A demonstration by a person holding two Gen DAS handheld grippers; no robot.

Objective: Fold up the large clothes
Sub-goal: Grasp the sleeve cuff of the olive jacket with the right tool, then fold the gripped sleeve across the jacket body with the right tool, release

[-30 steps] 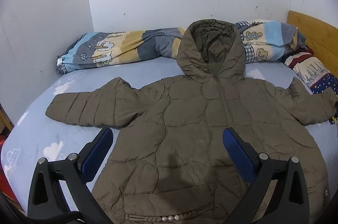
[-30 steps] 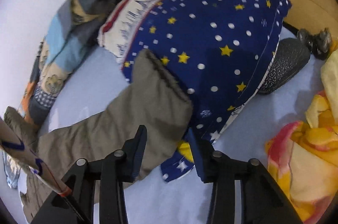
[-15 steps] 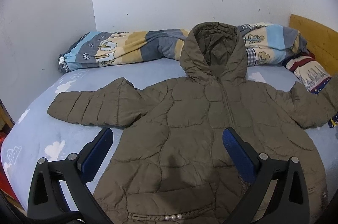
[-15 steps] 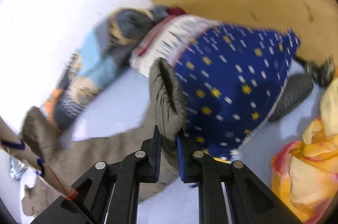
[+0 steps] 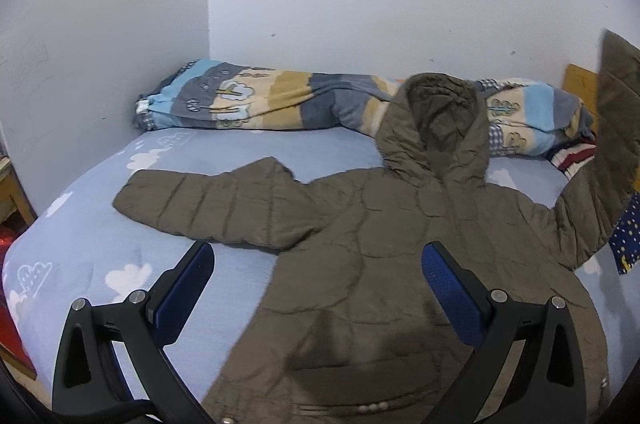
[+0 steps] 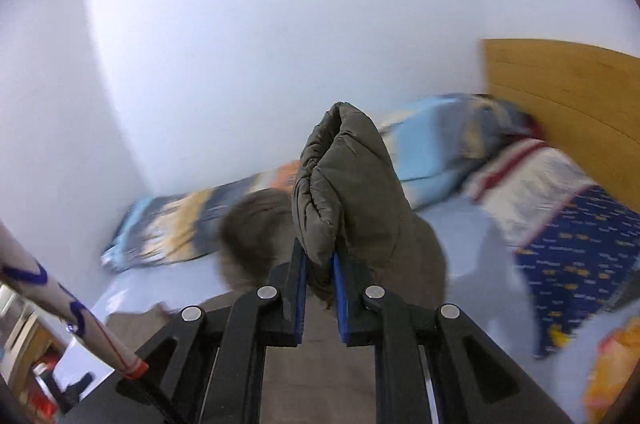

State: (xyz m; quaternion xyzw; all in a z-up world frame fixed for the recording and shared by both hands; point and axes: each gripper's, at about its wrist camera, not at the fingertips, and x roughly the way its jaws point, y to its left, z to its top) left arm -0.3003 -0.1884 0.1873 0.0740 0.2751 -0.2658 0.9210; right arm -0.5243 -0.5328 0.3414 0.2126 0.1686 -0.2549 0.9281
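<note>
A bed [image 5: 280, 151] with a pale blue sheet printed with white clouds fills the corner of a white-walled room, and a wooden headboard [image 6: 568, 95] stands at its right end; on the sheet lies the task's garment, an olive quilted jacket [image 5: 392, 264], spread front-up with its hood [image 5: 436, 119] pointing toward the far wall and resting against a rolled striped blanket [image 5: 256, 95] of blue, grey and tan that runs along that wall. The jacket's left sleeve [image 5: 208, 201] lies flat on the sheet, stretched out toward the left; the other sleeve [image 6: 352, 183] is raised off the bed, its cuff end standing up in the air at the right edge of the left wrist view. A dark blue pillow [image 6: 576, 252] with yellow stars lies near the headboard, with a white and red striped cloth [image 6: 532, 167] just beside it; a yellow and orange cloth [image 6: 612, 364] shows at the lower right edge of the right wrist view. The right gripper [image 6: 319, 288] has its blue pads pressed together on the raised sleeve, pinching the padded fabric between them; the background around it is blurred. The left gripper [image 5: 316, 264] hangs over the jacket's lower front with its jaws wide apart and nothing between them; small pearl-like buttons [image 5: 372, 407] show on the hem near the bottom edge.
</note>
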